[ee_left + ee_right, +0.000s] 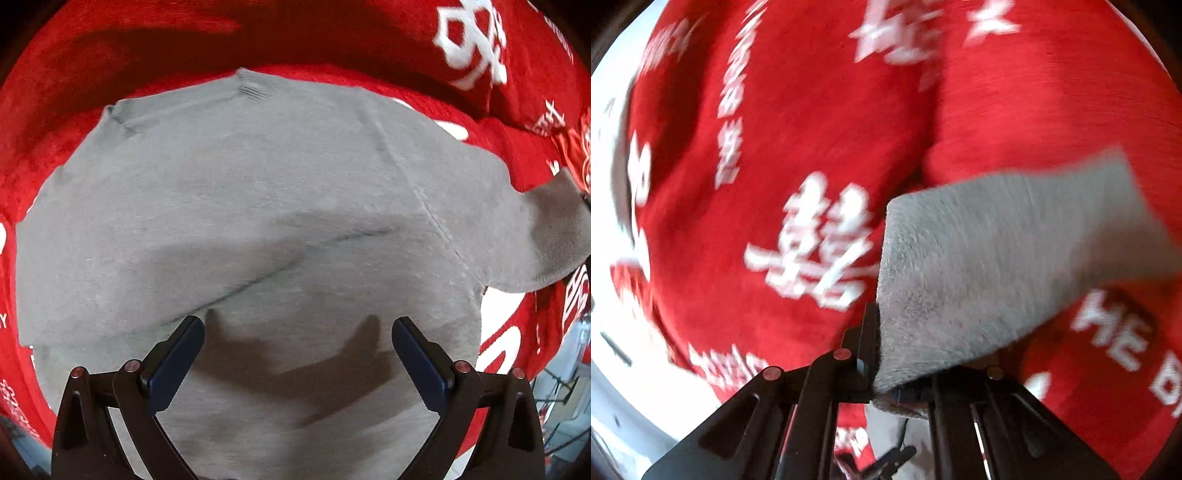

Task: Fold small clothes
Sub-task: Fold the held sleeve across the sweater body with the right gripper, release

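Two tools work on one grey garment (258, 192) lying on a red cloth (332, 37): the left tool (297, 332) hangs open above it, the right tool (882, 354) is clamped on its sleeve (997, 251).

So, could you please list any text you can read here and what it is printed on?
"ME D", cut off at the frame edge: white letters on the red cloth.
Large white characters on the same cloth: too blurred to read.
White print in the left wrist view: unreadable.
Grey garment: no text.

A plain grey garment (240, 206) lies on a red cloth (155, 48) printed with white characters and lettering.
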